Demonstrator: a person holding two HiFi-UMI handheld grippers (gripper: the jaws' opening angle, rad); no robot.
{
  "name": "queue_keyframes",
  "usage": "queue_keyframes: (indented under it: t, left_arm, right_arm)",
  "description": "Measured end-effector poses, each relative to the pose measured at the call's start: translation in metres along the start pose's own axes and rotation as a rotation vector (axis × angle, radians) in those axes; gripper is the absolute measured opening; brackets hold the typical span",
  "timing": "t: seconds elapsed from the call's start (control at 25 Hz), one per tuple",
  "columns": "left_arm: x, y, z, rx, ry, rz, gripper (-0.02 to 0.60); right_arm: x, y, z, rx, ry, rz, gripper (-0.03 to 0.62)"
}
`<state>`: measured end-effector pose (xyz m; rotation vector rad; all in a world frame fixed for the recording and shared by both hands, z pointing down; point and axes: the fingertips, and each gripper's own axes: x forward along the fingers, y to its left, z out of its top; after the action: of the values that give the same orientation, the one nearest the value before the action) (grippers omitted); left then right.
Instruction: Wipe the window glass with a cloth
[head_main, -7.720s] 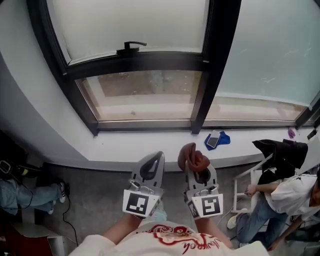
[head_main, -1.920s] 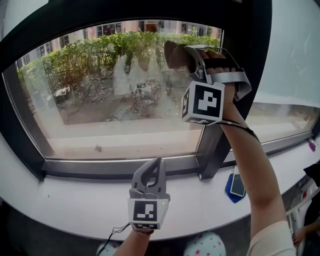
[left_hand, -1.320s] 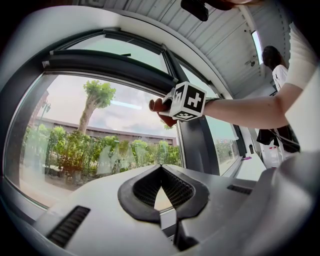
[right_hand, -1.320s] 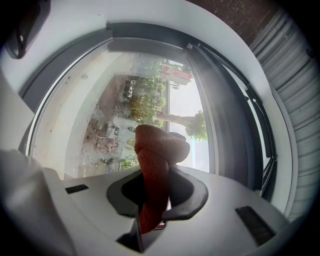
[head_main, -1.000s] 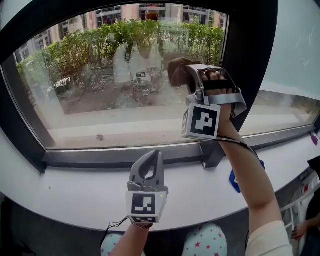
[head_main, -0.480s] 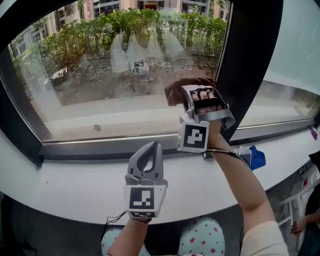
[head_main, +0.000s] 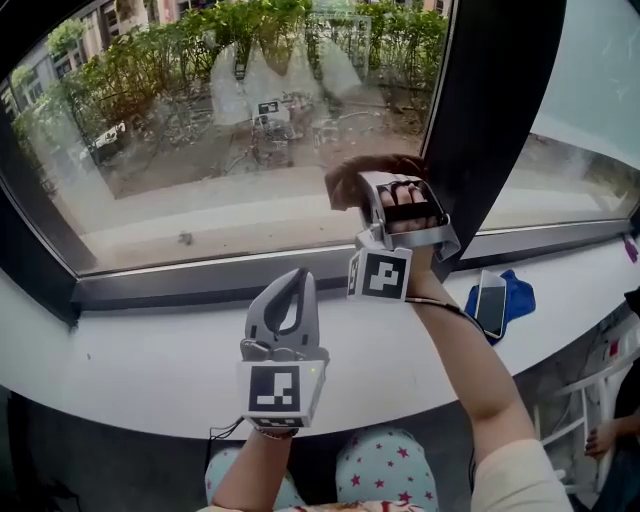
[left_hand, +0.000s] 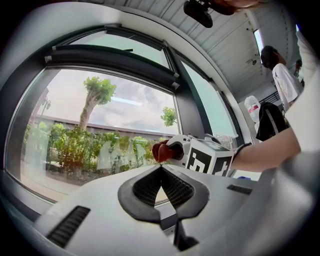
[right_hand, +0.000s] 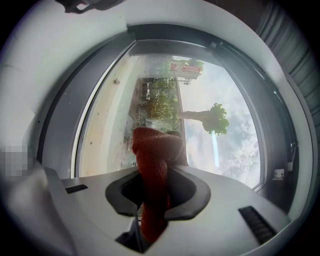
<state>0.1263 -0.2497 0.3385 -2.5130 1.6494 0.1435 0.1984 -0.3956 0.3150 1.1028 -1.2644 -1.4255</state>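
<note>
The right gripper (head_main: 368, 188) holds a brown cloth (head_main: 343, 180) at the window glass (head_main: 190, 150).

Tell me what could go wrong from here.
The cloth is a narrow wad in the right gripper, so its hard jaws might scrape the glass if tilted. The phone lies on the sill close beside the right forearm; a low sweep might knock it off.

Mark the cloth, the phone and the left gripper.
cloth (right_hand: 154, 149): right gripper view, bunched part above the jaws.
phone (head_main: 490, 303): head view, middle of its face.
left gripper (left_hand: 161, 169): left gripper view, where its tips meet.
</note>
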Motion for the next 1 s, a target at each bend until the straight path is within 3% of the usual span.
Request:
queue_keyframes:
  t: [0.16,0.64,1.0]
  left_arm:
    - [0.001,0.001,-0.004,-0.026,0.002,0.014,0.02]
    - [0.0,0.009,0.004,0.025,-0.013,0.083,0.02]
    - [-0.009,0.021,0.003,0.05,0.007,0.127,0.02]
  right_arm:
    - [-0.001,0.022,-0.003,0.039,0.002,0.027,0.1]
    - [-0.006,0.098,-0.009,0.21,0.014,0.175,0.1]
    - [-0.008,0.137,-0.004,0.235,0.016,0.23,0.1]
